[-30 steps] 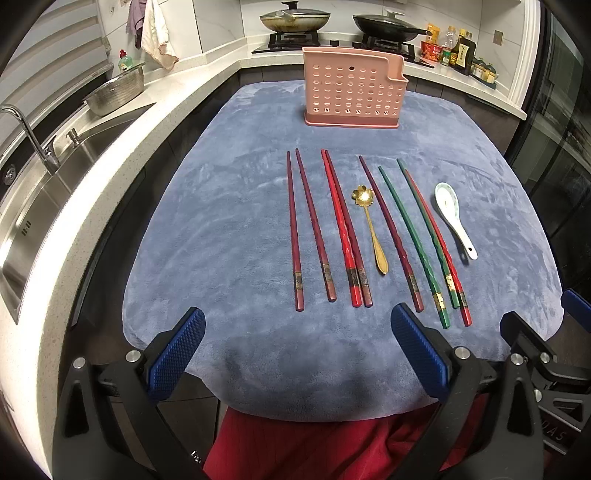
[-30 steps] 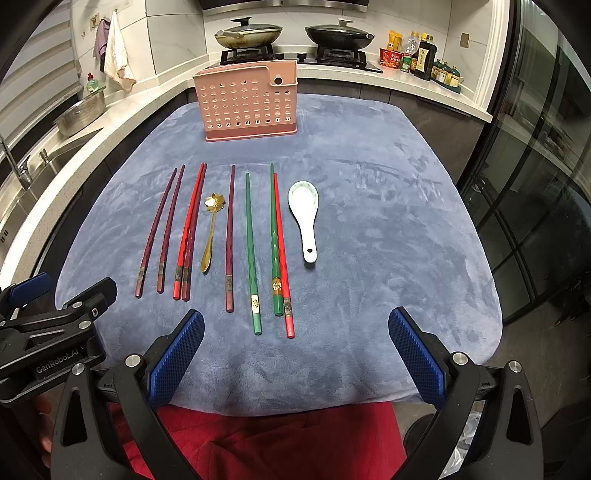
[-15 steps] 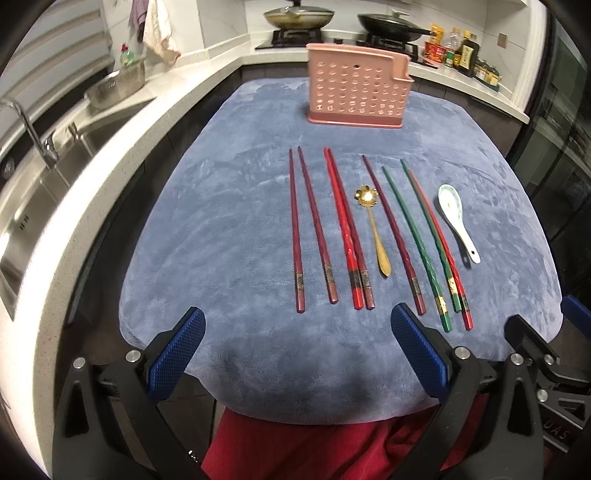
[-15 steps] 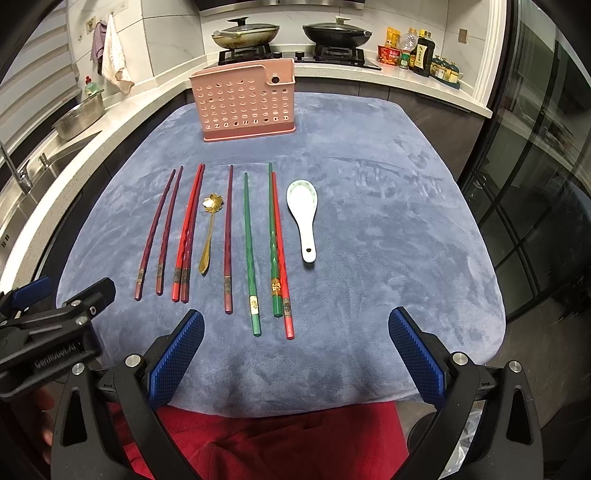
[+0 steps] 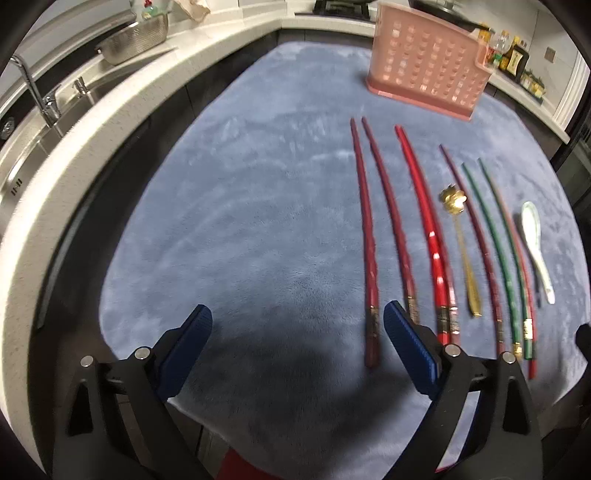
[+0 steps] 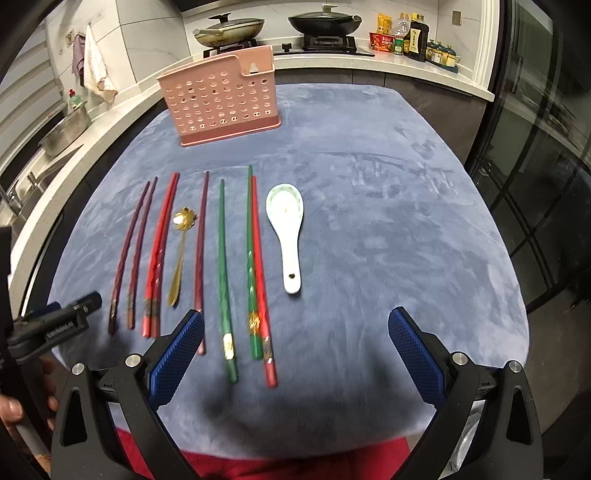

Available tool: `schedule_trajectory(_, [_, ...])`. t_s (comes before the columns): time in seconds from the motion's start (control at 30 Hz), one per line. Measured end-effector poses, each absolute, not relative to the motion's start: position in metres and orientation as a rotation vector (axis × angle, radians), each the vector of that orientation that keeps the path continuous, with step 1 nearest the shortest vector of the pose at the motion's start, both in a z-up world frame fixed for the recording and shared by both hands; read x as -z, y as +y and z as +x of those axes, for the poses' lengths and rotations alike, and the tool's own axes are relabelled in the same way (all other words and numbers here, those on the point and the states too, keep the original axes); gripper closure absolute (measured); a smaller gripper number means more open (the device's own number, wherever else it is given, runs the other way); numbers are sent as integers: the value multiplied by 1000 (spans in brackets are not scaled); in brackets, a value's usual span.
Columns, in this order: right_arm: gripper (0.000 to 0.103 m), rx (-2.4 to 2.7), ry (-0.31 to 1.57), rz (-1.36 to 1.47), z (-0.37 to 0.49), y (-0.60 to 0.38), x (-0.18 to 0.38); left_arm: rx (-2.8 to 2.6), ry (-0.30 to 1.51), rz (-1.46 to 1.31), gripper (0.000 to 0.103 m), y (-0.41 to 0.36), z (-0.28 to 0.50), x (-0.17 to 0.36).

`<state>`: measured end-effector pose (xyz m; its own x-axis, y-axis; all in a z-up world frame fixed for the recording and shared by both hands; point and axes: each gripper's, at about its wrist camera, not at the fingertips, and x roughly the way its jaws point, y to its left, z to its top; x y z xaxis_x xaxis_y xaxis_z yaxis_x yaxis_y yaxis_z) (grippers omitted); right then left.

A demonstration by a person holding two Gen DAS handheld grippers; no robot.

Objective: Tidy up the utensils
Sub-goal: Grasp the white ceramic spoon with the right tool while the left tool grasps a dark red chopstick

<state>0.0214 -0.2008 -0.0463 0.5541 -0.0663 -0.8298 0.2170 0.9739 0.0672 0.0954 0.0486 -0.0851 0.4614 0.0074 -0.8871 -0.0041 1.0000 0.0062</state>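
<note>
L hand-held gripper [image 5: 297, 334]: mine, jaws wide apart, holding nothing, low over near edge of the desk [image 5: 258, 229]; R finger [image 5: 406, 343] just beside butt ends of the two dark red chopsticks [image 5: 367, 236].
R hand-held gripper [image 6: 295, 341]: mine, jaws spread wide, nothing between them; green chopsticks [image 6: 221, 266] + a red one [image 6: 260, 266] have their butt ends between the fingers in view.
Utensils: all flat on desk in a row, tips toward the rack. L→R: 2 dark red, red pair [image 6: 159, 254] touching each other, gold spoon [image 6: 179, 254], single dark red chopstick [image 6: 201, 254], green, green+red touching, white spoon [image 6: 288, 229] at far R.
Rack [image 6: 221, 105]: pink, holed, upright at far side of desk, well apart from the row.
Bg: sink [image 5: 22, 147] on L, pans [image 6: 321, 18] on stove behind.
Img: L view blurry.
</note>
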Motion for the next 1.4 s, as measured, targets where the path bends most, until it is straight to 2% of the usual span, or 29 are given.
schedule_trajectory(0.1, [9,169,972,182,32,-207,53,7,1096,5,14,45,102,94])
schedule_trajectory(0.4, [30,125,983,257,67,-220,71,59,1111,1,21,41,108,106])
schedule_trajectory(0.6, [48,98,992,312,82,-227,81,74,1096,3,39,42,104,103])
schedule_trajectory(0.8, [63,81,1004,345,89,-231,90,115,1100,-4,68,40,100,98])
schedule_trajectory(0.87, [68,75,1010,358,90,-233,93,137,1107,-13,84,39,99,97])
schedule_trajectory(0.93, [73,70,1019,371,89,-235,97,156,1113,-13,89,37,97,97])
schedule_trajectory(1.1, [77,58,1010,412,87,-242,101,156,1113,-13,90,35,98,98])
schedule_trajectory(1.23, [87,37,1009,462,87,-245,103,155,1114,-21,90,35,98,99])
schedule_trajectory(1.4, [89,23,1003,485,85,-246,103,157,1115,-28,94,36,98,99])
